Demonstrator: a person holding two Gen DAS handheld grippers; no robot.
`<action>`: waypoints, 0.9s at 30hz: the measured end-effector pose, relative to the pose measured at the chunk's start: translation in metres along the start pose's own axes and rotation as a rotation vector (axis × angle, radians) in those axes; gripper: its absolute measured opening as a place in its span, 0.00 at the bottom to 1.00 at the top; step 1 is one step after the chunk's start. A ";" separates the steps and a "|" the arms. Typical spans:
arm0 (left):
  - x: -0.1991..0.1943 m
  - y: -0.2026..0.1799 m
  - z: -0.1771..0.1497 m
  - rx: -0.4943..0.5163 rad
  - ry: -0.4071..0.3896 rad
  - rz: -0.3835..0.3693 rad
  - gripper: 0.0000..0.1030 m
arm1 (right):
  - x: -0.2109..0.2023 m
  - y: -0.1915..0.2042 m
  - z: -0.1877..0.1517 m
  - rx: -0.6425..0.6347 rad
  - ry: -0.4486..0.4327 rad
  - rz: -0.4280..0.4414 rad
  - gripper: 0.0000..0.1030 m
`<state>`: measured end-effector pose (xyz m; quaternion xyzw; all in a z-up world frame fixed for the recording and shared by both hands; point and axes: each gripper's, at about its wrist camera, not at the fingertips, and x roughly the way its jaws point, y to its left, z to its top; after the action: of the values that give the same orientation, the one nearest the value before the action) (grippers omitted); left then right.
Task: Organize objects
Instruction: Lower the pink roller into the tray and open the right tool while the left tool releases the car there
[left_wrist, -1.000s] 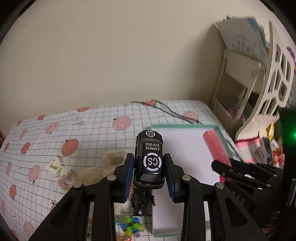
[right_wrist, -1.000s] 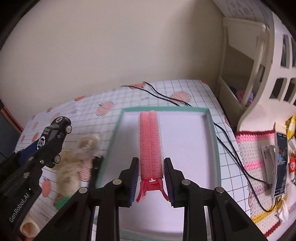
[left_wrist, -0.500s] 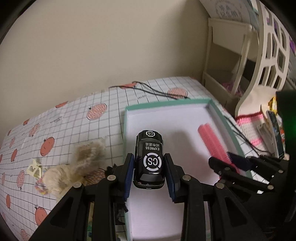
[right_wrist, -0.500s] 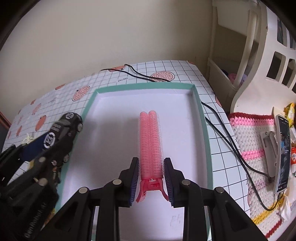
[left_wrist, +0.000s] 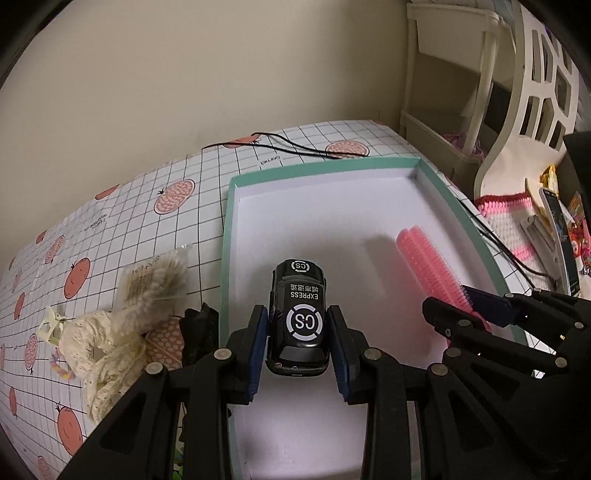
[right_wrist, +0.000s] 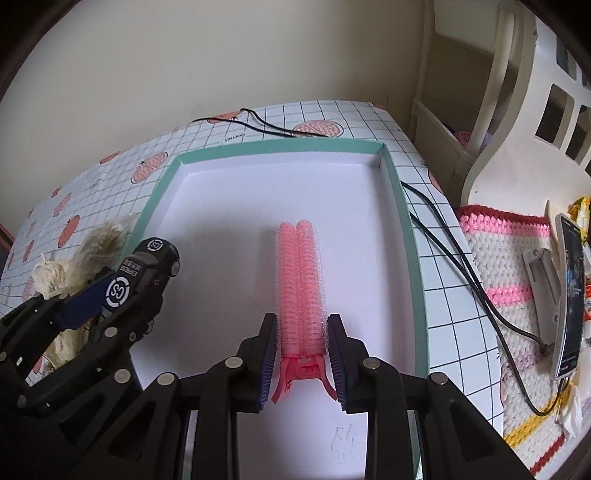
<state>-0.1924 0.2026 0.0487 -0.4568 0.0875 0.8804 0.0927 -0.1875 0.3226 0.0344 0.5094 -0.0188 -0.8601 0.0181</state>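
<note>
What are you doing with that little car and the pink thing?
A person is tidying up with two hand-held grippers. The left gripper is shut on a black toy car, and the right gripper is shut on a pink hair roller clip. Both are held over the white tray with the green rim, not yet let go. A fluffy cream bundle lies on the checked tablecloth beside the tray.
</note>
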 end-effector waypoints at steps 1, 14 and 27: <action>0.001 0.000 0.000 0.000 0.004 0.000 0.33 | 0.001 -0.001 0.000 0.002 0.003 0.000 0.28; 0.003 -0.005 -0.004 0.004 0.035 -0.005 0.33 | 0.005 0.000 -0.002 0.005 0.029 0.007 0.29; -0.005 0.004 -0.001 -0.047 0.014 -0.015 0.33 | -0.001 -0.001 -0.003 0.019 0.019 0.008 0.30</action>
<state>-0.1897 0.1982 0.0529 -0.4658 0.0638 0.8782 0.0880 -0.1841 0.3240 0.0340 0.5174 -0.0291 -0.8551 0.0168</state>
